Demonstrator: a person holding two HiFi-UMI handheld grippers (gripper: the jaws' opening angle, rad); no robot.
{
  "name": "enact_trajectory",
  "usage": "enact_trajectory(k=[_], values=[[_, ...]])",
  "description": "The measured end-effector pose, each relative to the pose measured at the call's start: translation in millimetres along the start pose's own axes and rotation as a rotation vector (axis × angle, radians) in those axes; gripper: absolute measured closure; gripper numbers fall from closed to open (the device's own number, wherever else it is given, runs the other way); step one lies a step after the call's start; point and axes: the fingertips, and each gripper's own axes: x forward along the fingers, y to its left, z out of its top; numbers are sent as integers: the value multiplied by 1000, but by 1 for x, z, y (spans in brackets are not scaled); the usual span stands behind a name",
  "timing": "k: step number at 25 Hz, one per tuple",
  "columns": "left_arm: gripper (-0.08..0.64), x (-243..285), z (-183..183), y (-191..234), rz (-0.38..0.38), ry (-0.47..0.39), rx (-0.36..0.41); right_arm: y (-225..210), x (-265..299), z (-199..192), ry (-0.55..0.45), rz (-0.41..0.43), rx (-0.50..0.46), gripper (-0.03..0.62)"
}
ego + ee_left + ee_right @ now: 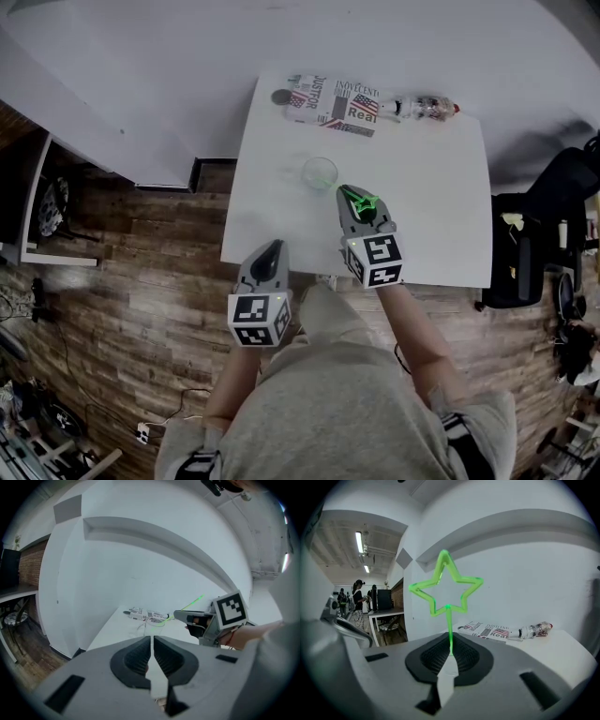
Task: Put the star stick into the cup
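A bright green star stick (446, 590) stands upright out of my right gripper (450, 654), whose jaws are shut on its thin stem. In the head view this right gripper (350, 197) hovers over the white table (441, 216), with the star (361, 202) just to the right of and nearer than the clear cup (319, 172). The cup stands upright and apart from the stick. My left gripper (273, 247) hangs at the table's front edge, its jaws shut with nothing between them. In the left gripper view, the left gripper (153, 641) faces the right gripper (199, 620) and its stick (192, 603).
A newspaper-print packet (333, 103) and a plastic bottle (427, 107) lie along the table's far edge by the wall. A black chair (530, 234) stands to the table's right. Wooden floor lies to the left and front.
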Motion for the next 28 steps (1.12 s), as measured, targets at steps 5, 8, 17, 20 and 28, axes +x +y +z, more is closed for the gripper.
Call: enact_trajectory(k=[5, 8, 17, 20, 28], values=[[539, 8, -3, 1, 2, 11, -6, -4, 15, -12, 41, 9, -10, 577], [539, 10, -4, 2, 4, 14, -9, -3, 21, -17, 58, 18, -19, 577], [538, 9, -7, 1, 5, 17, -11, 0, 27, -31, 104, 29, -42, 575], [540, 7, -6, 1, 8, 14, -11, 1, 27, -31, 104, 30, -48, 575], [539, -1, -6, 1, 13, 9, -10, 3, 27, -35, 125, 33, -36, 571]])
